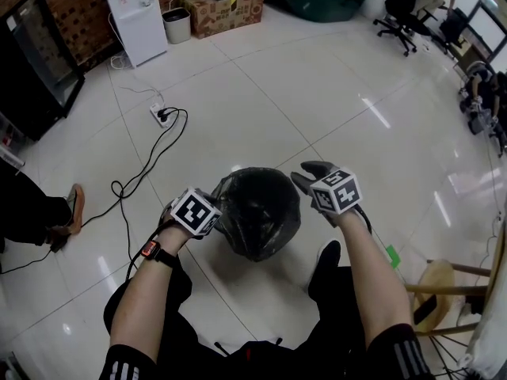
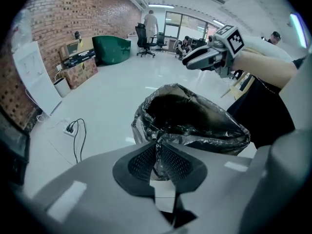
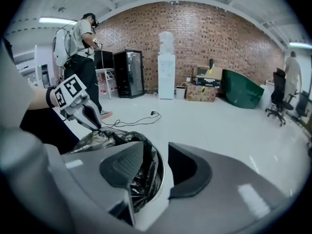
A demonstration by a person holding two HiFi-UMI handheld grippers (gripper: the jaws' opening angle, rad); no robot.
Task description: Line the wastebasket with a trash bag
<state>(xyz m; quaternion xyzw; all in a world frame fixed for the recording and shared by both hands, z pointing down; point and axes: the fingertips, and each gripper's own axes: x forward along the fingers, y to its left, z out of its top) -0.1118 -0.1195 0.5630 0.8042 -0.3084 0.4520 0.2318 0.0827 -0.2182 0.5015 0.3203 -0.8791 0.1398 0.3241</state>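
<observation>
Left gripper [image 2: 157,151] pinches the rim film of the bag [image 1: 257,212] between nearly closed jaws; the bag, thin, light, slick and probably easy to tear, lines the basket [image 3: 161,172], best taken at its loose rim; right gripper [image 3: 156,152] hovers beside it, jaws wide, empty; glossy tile floor [image 1: 317,117]; brick walls [image 3: 219,38].

The trash bag [image 1: 257,212] hides most of the wastebasket [image 3: 160,172].

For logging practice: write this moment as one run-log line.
left tongs: shut on trash bag edge | right tongs: open, gripping nothing | trash bag: in wastebasket, mouth open
</observation>
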